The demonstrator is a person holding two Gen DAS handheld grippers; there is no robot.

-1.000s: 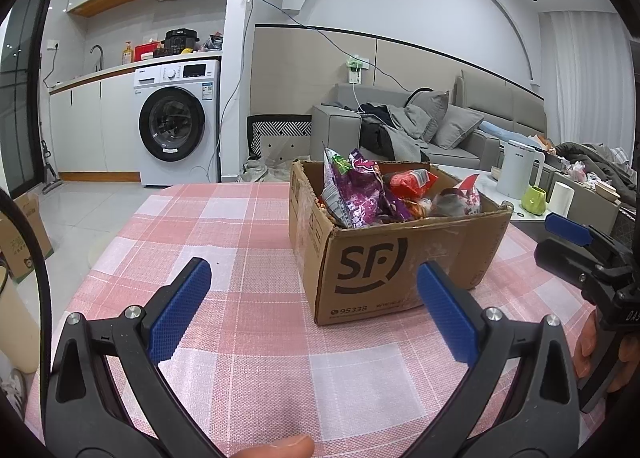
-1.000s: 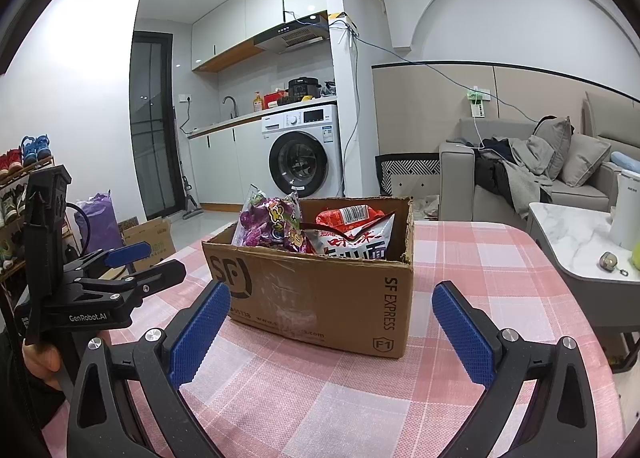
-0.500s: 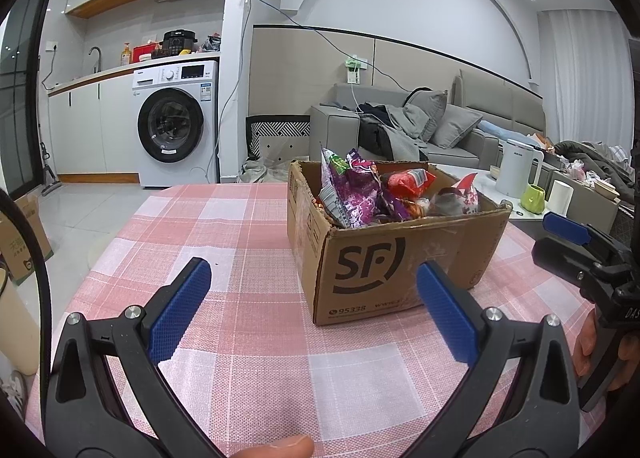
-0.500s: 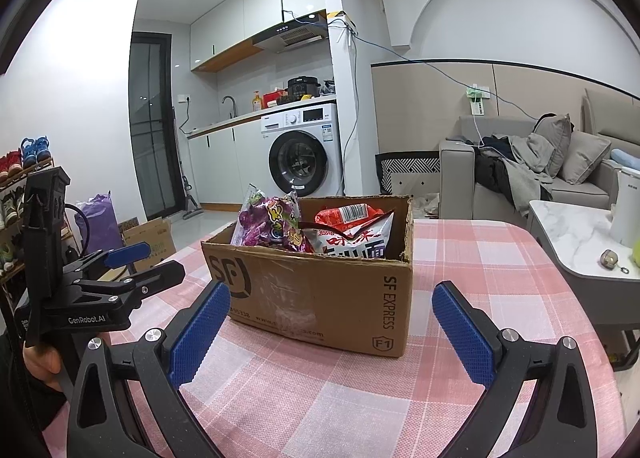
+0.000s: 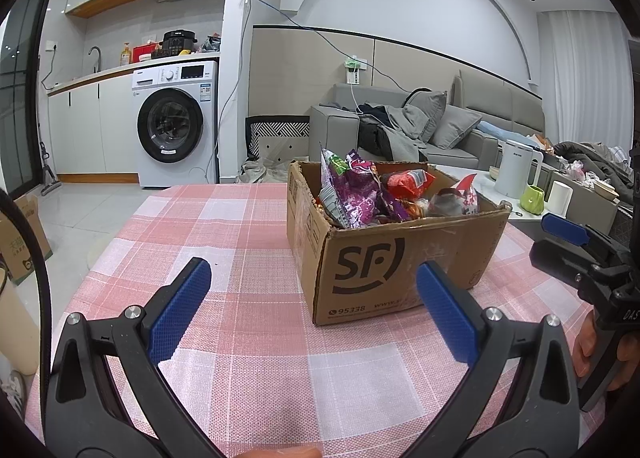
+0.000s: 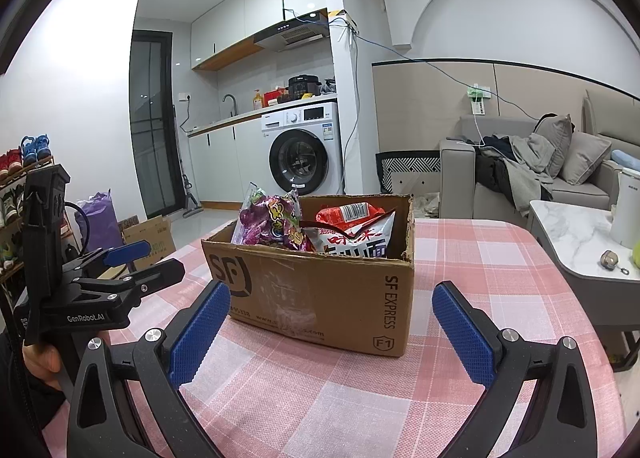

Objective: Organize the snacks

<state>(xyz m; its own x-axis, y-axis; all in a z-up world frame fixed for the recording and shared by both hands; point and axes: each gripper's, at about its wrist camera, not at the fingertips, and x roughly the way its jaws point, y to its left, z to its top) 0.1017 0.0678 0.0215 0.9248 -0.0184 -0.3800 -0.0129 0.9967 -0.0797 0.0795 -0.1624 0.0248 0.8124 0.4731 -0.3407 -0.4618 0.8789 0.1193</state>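
Sitting in the cardboard box on the checked tablecloth, the snacks are already gathered in one place: a purple bag standing tall at one end, a red packet behind it, and a white bag with red print leaning against the far wall. The cloth around the box shows no loose packets in either view. That fits two readings: the snacks have all gone in and the job is near done, or they wait to be lifted out and sorted. I can't tell which, so I won't commit to a move either way.

My left gripper hangs just short of the box's printed side, fingers spread wide, holding nothing. My right gripper faces the box's corner from the other side, equally wide apart and empty.

Whatever comes, I judge these bags crinkly and air-filled; a pinch on a top seam would serve better than squeezing the belly, and the box is light enough to slide if nudged.

What lies under the top bags is hidden by the box walls. The small items low between the purple bag and the far wall are too jumbled to name. The table's near edge is cut off by my own fingers.
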